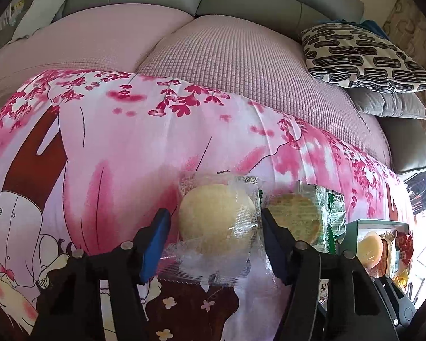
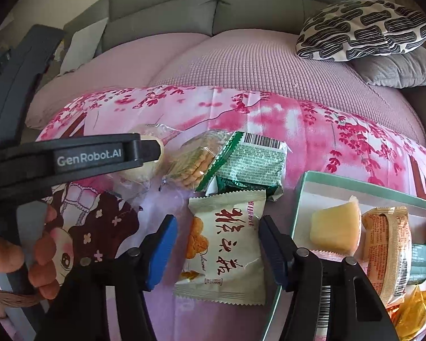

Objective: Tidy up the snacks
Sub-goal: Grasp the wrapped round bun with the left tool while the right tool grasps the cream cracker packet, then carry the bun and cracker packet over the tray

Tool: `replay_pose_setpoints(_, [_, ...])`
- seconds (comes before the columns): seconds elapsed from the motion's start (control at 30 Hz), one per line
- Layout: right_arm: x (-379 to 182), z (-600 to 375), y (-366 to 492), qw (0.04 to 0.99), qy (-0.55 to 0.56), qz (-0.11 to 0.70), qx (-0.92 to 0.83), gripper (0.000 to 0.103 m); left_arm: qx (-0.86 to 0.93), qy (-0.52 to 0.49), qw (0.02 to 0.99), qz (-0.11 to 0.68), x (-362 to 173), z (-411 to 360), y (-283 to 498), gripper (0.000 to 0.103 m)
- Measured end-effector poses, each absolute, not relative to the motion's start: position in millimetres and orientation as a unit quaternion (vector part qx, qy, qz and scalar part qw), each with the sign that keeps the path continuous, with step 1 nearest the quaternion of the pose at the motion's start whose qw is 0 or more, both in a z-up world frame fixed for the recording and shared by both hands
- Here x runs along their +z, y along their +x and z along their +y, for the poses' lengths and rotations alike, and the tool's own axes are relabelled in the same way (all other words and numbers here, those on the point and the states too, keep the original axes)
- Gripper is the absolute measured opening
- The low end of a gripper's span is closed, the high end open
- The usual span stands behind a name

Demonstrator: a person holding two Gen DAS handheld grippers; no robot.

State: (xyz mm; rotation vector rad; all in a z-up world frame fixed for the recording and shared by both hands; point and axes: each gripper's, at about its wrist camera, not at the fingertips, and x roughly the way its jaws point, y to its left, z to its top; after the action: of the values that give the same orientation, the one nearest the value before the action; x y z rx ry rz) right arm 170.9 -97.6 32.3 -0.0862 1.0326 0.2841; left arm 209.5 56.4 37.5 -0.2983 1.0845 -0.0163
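Observation:
My left gripper [image 1: 213, 234] is open around a round pale bun in a clear wrapper [image 1: 217, 221] lying on the pink cloth; its fingers flank the bun with small gaps. The same bun [image 2: 144, 167] shows under the left gripper's arm in the right wrist view. My right gripper [image 2: 217, 245] is open, its fingers on either side of a white snack packet with red characters [image 2: 227, 250]. A clear-wrapped cracker pack [image 2: 191, 160] and a green packet [image 2: 252, 164] lie just beyond. A green-rimmed box [image 2: 306, 190] at the right holds several snacks.
The pink blossom-print cloth [image 1: 133, 147] covers the surface in front of a sofa with pink seat covers [image 1: 241, 62]. A black-and-white patterned cushion [image 1: 360, 56] rests on grey cushions at the right. The box [image 1: 355, 224] also shows at the lower right of the left wrist view.

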Motion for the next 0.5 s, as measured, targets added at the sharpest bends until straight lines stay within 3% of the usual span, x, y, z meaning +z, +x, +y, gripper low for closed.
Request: replay_pose_setpoints(0.5, [29,-87,156,0.858,-0.056,0.489,0.145,0.055,0.026,-0.162,0.859,0.485,46,75,173,0.056])
